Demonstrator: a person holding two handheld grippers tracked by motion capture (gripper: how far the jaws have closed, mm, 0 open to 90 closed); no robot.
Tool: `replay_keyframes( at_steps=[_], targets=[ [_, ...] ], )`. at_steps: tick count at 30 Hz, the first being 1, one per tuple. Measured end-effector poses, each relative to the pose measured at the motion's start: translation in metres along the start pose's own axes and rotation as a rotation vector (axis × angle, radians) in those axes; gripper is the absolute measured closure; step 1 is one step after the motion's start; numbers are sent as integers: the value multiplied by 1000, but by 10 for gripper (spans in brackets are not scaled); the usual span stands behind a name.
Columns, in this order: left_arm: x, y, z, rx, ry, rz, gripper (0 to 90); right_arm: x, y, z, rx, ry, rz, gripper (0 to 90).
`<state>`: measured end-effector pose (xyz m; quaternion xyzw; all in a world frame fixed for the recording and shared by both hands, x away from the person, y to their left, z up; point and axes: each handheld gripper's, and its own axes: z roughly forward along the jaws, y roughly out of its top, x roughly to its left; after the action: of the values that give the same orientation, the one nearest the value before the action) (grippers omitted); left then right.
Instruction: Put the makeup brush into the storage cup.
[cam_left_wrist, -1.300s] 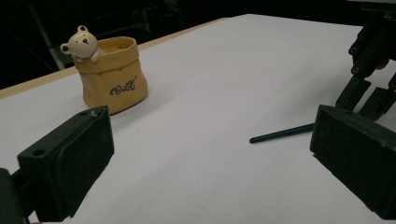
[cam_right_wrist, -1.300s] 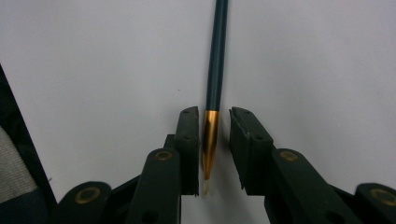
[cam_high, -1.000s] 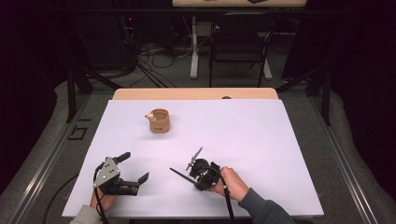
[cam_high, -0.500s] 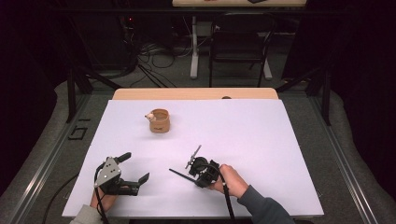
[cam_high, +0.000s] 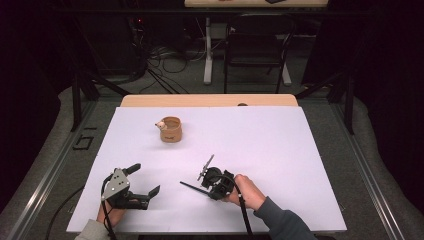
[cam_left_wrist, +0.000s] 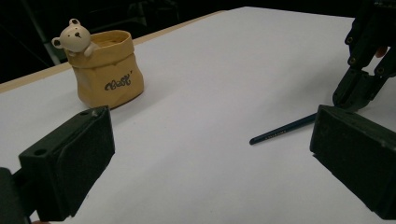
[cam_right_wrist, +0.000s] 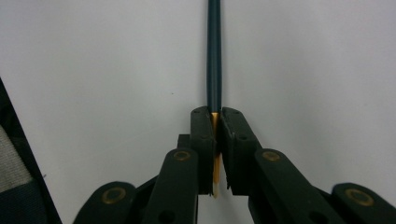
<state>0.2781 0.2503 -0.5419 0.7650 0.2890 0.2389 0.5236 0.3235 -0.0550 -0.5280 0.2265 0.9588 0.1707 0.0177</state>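
- Your right gripper (cam_high: 200, 182) pinches the dark pencil (cam_right_wrist: 214, 51) near its sharpened end; the right gripper view shows the bare wood tip (cam_right_wrist: 215, 154) squeezed between the two pads, which have just been closing onto it.
- The pencil's long shaft runs straight out ahead of the jaws over the white sheet (cam_high: 260, 135). In the high view it points left from the gripper, and whether it rests on the sheet or sits just above it you cannot tell.
- Your left gripper (cam_high: 145, 180) sits near the front left of the sheet with its jaws spread wide and nothing between them.
- From the left gripper view, the free end of the pencil (cam_left_wrist: 280, 132) lies between those two open jaws but farther off — well clear of both pads.
- The little yellow sack-shaped pot (cam_high: 171, 129), with a bear figure (cam_left_wrist: 74, 35) on its rim, stands upright toward the far left of the sheet, well apart from both grippers.
- Bare white sheet lies between the pencil and the pot — nothing stands in that stretch.
- Past the far edge of the table (cam_high: 210, 100) are a chair (cam_high: 255, 55) and loose cables (cam_high: 165, 55) on the floor, away from your work.
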Motion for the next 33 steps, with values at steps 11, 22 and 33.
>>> replay_keyframes(
  at_steps=[11, 22, 33],
  targets=[
    [-1, 0, 0, 5, 1, 2, 0, -1, -1, -2, 30, -37, -20, 845],
    [0, 0, 2, 8, -10, -6, 0, -2, 7, 5, 120, -24, -34, 831],
    [0, 0, 1, 14, -12, -3, 0, -6, 9, 4, 95, 1, -55, 846]
  ],
)
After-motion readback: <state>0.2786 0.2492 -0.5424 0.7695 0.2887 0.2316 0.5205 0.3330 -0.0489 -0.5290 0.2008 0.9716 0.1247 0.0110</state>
